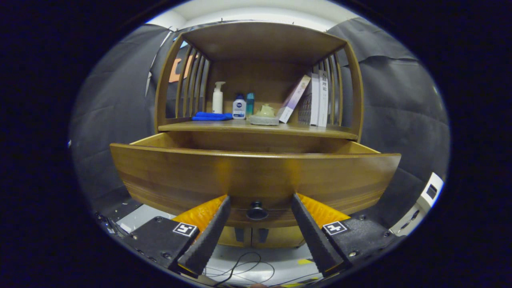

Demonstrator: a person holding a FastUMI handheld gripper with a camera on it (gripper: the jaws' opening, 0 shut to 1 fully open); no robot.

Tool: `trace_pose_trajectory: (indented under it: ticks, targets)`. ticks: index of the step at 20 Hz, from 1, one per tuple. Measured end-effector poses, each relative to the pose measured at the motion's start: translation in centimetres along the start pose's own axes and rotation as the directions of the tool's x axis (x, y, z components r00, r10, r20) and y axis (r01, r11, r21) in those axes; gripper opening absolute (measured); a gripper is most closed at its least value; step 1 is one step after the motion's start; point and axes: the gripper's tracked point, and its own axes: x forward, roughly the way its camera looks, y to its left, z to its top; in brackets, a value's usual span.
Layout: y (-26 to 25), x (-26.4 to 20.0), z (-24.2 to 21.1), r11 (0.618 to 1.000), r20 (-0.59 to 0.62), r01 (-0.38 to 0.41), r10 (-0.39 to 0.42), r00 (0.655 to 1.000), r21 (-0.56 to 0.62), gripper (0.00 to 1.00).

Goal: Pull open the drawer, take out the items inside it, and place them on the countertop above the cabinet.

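Drawer [256, 176] pulled out toward camera, front crosswise | knob [257, 211] between fingers | tool [260, 199] spread apart

3 bottles [239, 107], 3 books [316, 100], 1 drawer [256, 176]

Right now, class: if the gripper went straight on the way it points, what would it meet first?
Probably the drawer knob, between the open gripper fingers, on the pulled-out drawer front; depth is unclear.

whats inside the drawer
The drawer is pulled open, but its tall front panel hides the contents; just bare inner side walls show. The open gripper flanks the knob.
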Motion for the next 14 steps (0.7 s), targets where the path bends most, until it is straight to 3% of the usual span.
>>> trace_pose_trajectory:
  ticks: [9,14]
  targets:
    - [0.2,5.0,1.3,1.000,-0.024,0.020,-0.020,1.000,-0.009,0.99]
    - [0.4,10.5,2.9,1.000,-0.032,0.017,-0.018,0.999,-0.010,0.99]
